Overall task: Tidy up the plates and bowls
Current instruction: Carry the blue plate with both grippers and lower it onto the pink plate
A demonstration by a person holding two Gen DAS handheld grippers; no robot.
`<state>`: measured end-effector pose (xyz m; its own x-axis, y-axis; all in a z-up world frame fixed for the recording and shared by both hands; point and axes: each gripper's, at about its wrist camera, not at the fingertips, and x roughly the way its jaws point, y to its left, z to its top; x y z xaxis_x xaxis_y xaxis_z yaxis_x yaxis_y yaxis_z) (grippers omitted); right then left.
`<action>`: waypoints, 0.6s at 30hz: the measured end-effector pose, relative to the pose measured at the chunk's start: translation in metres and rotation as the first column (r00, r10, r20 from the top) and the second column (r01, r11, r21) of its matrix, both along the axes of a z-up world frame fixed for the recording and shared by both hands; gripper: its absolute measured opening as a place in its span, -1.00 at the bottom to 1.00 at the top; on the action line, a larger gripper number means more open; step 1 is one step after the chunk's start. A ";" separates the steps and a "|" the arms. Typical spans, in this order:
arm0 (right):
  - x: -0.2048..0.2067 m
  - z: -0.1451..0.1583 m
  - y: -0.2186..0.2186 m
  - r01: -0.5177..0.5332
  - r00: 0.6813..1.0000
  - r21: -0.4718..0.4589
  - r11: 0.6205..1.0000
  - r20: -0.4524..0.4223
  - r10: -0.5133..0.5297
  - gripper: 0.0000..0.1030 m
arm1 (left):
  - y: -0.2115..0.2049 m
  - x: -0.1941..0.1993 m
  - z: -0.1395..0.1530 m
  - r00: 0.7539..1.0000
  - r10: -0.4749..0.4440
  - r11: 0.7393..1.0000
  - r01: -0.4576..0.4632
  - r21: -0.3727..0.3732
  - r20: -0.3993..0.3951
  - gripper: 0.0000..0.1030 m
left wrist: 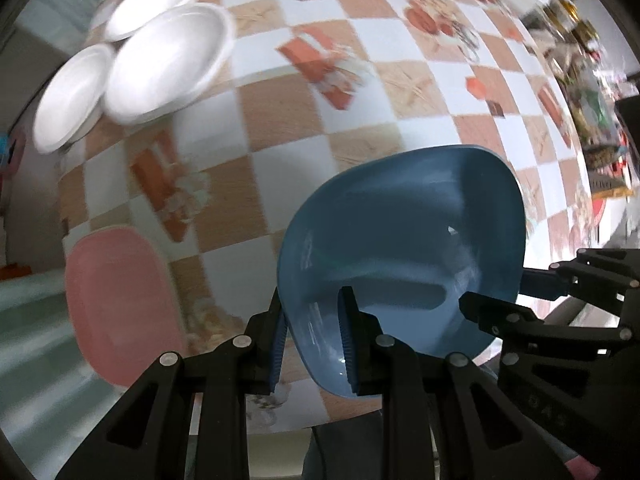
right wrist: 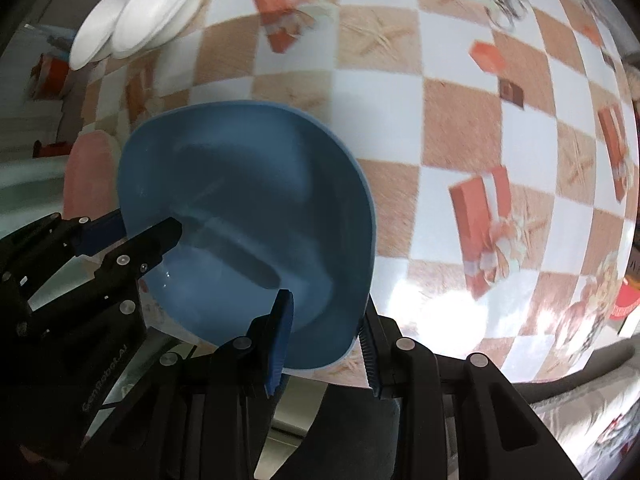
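A blue bowl is held above the checkered table, near its front edge. My left gripper straddles the bowl's near-left rim, one finger inside and one outside, apparently shut on it. My right gripper straddles the bowl's near-right rim the same way. Each gripper shows in the other's view: the right one and the left one. A pink plate lies at the table's left front corner; it also shows in the right wrist view. Three white plates sit at the far left.
The table carries a checkered cloth with printed pictures. Cluttered packages line the far right edge. The white plates also show in the right wrist view. A red object sits beyond the table's left edge.
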<state>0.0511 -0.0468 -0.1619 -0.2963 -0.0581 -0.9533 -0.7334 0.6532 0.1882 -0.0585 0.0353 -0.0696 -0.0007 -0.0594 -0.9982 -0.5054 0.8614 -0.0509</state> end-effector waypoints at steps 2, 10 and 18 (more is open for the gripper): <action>-0.007 0.006 0.006 -0.021 1.000 0.011 1.000 0.000 0.021 -0.32 | 0.013 -0.013 0.008 0.999 0.037 0.999 -0.037 0.013 0.007 -0.50; -0.038 0.038 0.049 -0.116 0.993 0.084 0.990 -0.012 0.117 -0.32 | 0.059 -0.074 0.014 0.983 0.183 0.982 -0.184 0.042 0.018 -0.50; -0.084 0.055 0.102 -0.195 0.978 0.125 0.973 -0.057 0.203 -0.32 | 0.104 -0.122 0.008 0.964 0.266 0.959 -0.264 0.106 -0.001 -0.50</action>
<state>-0.0328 0.0551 -0.1070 -0.3555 -0.0106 -0.9346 -0.8289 0.4656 0.3101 -0.1805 0.1392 -0.0620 -0.0145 0.0447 -0.9989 -0.7164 0.6964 0.0416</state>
